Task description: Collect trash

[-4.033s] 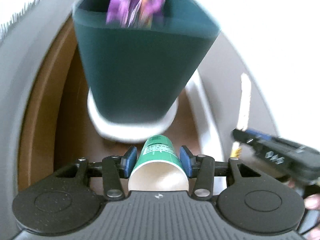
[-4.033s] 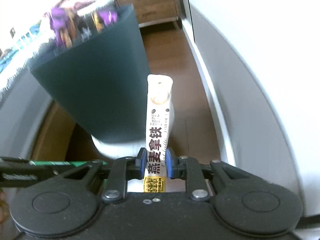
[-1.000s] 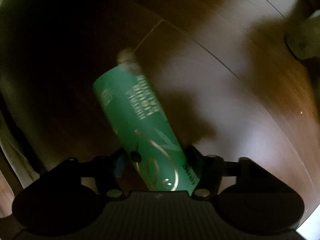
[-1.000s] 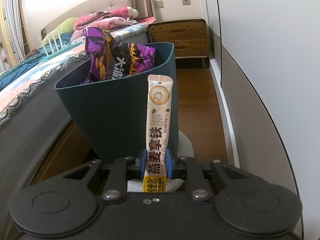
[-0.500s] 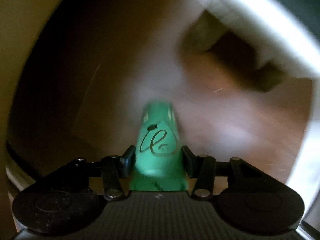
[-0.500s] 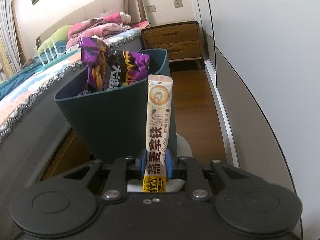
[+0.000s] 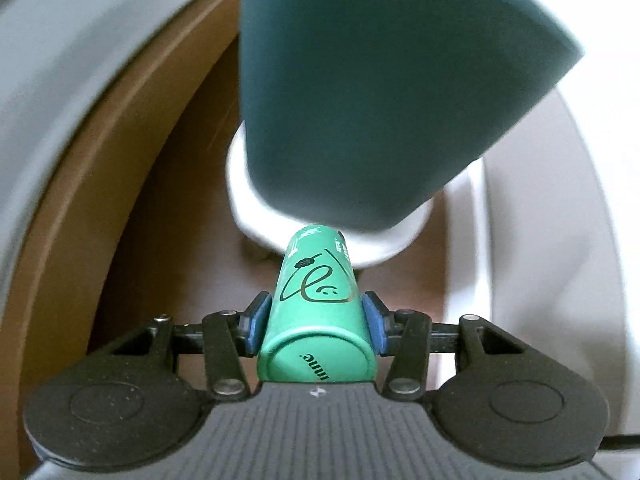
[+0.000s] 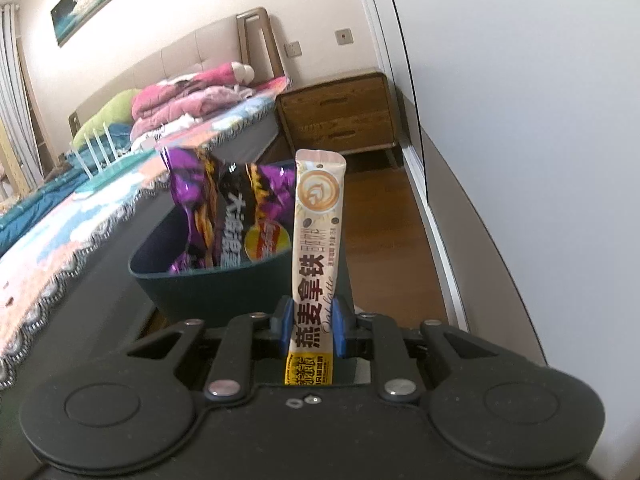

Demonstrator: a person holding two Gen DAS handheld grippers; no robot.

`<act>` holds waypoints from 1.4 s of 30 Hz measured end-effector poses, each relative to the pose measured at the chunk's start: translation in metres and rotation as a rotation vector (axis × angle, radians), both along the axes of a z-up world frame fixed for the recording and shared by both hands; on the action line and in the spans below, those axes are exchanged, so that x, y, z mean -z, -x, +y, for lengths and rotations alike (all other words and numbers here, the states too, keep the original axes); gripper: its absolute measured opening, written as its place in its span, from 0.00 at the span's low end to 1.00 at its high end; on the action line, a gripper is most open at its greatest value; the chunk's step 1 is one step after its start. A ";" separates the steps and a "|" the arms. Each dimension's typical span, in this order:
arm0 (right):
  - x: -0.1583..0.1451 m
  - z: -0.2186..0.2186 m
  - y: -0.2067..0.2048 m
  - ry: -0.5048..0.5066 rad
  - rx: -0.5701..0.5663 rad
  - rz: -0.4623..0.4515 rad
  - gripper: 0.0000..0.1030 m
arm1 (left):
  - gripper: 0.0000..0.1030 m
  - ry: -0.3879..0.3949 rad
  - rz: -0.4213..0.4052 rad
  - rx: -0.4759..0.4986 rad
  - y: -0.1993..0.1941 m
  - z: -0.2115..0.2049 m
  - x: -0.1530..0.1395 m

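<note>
Left gripper (image 7: 316,326) clamped on green cup (image 7: 318,312), blue pads on either side; jaws closed further during last second. Cup lies along gripper, base toward camera. Dark teal bin (image 7: 372,92) straight ahead, above cup's far end, on white base (image 7: 384,246).

Right gripper (image 8: 311,326) clamped on sachet (image 8: 316,256), upright between pads. Bin (image 8: 224,284) just beyond, slightly left; purple bag (image 8: 224,216) sticks out of it. Bed (image 8: 80,204) left of bin, nightstand (image 8: 340,114) far ahead.

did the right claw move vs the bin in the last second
Yes. The right claw, shut on the latte sachet, has risen: the bin sits lower in view, showing its inside.
</note>
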State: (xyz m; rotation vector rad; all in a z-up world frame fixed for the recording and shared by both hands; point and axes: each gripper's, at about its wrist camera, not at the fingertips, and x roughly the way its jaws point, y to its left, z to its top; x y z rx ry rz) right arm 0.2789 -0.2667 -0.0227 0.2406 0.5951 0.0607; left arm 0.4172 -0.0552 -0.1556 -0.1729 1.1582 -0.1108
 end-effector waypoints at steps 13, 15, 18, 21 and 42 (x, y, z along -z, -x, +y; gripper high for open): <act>-0.043 0.017 -0.009 0.064 -0.024 -0.047 0.19 | 0.47 0.175 -0.265 0.086 0.048 0.001 -0.155; -0.049 0.020 -0.012 0.079 -0.029 -0.055 0.19 | 0.47 0.189 -0.305 0.094 0.042 -0.004 -0.179; -0.058 0.028 -0.018 0.107 -0.038 -0.066 0.19 | 0.47 0.168 -0.376 0.098 0.035 -0.005 -0.205; -0.067 0.034 -0.026 0.130 -0.049 -0.077 0.19 | 0.47 0.148 -0.412 0.092 0.021 -0.008 -0.215; -0.015 0.068 -0.124 0.252 -0.137 0.042 0.18 | 0.47 -0.020 -0.326 0.109 -0.090 -0.034 -0.142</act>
